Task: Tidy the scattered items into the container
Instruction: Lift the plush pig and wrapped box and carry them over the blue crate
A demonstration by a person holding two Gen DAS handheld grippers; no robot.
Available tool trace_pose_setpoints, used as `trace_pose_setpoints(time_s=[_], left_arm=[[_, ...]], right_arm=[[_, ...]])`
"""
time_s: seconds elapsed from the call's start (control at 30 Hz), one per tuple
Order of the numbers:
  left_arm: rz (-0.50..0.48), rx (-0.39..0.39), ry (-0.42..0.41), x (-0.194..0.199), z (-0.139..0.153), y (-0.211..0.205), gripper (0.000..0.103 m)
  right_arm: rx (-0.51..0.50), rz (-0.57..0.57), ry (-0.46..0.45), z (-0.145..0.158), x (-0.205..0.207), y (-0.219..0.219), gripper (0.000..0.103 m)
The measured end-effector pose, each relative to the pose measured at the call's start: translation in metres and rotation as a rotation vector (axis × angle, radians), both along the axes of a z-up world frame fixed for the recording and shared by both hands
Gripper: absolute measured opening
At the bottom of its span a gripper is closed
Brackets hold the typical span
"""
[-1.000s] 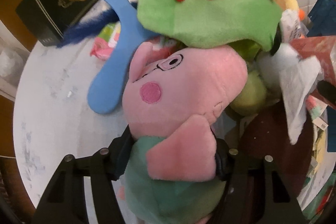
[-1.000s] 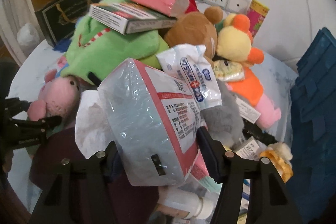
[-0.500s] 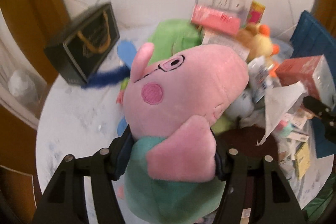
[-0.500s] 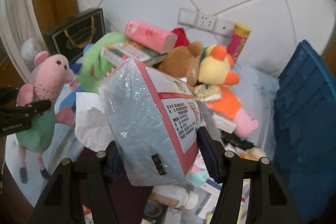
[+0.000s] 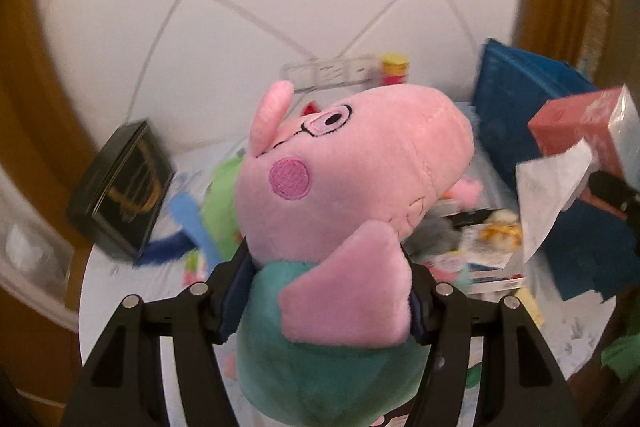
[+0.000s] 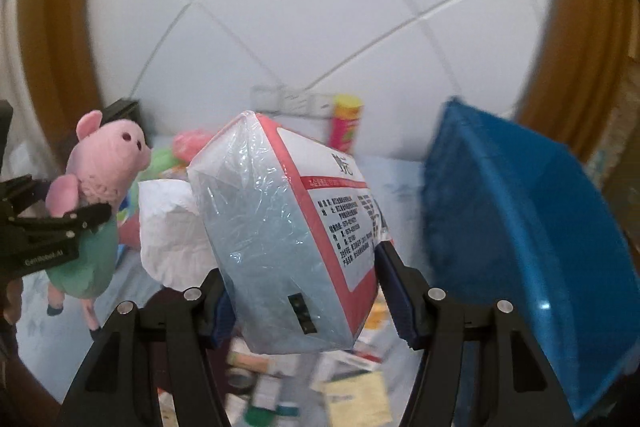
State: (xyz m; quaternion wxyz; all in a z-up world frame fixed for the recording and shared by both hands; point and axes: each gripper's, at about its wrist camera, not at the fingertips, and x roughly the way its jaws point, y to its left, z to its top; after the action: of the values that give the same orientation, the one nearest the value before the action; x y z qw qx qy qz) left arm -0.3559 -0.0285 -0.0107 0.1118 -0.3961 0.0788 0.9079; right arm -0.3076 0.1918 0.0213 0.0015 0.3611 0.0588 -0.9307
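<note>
My left gripper (image 5: pixel 324 291) is shut on a pink pig plush (image 5: pixel 352 183) in a teal shirt, held high over the table. The same pig plush (image 6: pixel 100 183) and left gripper (image 6: pixel 70 221) show at the left of the right wrist view. My right gripper (image 6: pixel 304 291) is shut on a plastic-wrapped tissue pack (image 6: pixel 288 235) with a red-bordered label; a white tissue (image 6: pixel 168 227) sticks out of its left side. The tissue pack (image 5: pixel 588 131) also shows at the right of the left wrist view. The blue container (image 6: pixel 532 235) stands to the right, tilted.
Below lies a pile of toys, boxes and packets on the white table (image 5: pixel 120 279). A black gift bag (image 5: pixel 120 187) stands at the left, a green plush (image 5: pixel 220 207) beside it. A yellow-red tube (image 6: pixel 346 127) and wall sockets (image 6: pixel 284 95) sit at the back wall.
Both grippers have risen well above the pile with their loads. The pile has dropped low in both views, and the blue container and back wall now fill more of the frames.
</note>
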Motion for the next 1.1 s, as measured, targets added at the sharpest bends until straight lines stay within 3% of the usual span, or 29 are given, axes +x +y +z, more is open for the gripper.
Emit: trace_pose_setpoints(time_s=[0.23, 0.43, 0.63, 0.73, 0.83, 0.97, 1.1], left_arm=[[-0.116, 0.011, 0.024, 0.003, 0.041, 0.118, 0.062], [-0.162, 0.047, 0.102, 0.005, 0.107, 0.253, 0.062], [-0.200, 0.096, 0.138, 0.004, 0.178, 0.383, 0.062], [-0.213, 0.108, 0.123, 0.001, 0.194, 0.439, 0.062], [-0.225, 0.096, 0.075, -0.003, 0.186, 0.486, 0.062], [-0.230, 0.020, -0.023, -0.013, 0.140, 0.526, 0.062], [-0.223, -0.024, -0.123, -0.021, 0.091, 0.537, 0.062]], right_arm=[[-0.016, -0.115, 0.073, 0.056, 0.035, 0.103, 0.062], [0.043, -0.172, 0.126, 0.105, 0.061, 0.216, 0.062], [0.092, -0.228, 0.119, 0.144, 0.067, 0.333, 0.062], [0.088, -0.242, 0.094, 0.153, 0.064, 0.376, 0.062], [0.084, -0.253, 0.052, 0.145, 0.063, 0.405, 0.062], [0.061, -0.231, -0.054, 0.114, 0.048, 0.432, 0.062], [0.068, -0.213, -0.133, 0.078, 0.026, 0.438, 0.062]])
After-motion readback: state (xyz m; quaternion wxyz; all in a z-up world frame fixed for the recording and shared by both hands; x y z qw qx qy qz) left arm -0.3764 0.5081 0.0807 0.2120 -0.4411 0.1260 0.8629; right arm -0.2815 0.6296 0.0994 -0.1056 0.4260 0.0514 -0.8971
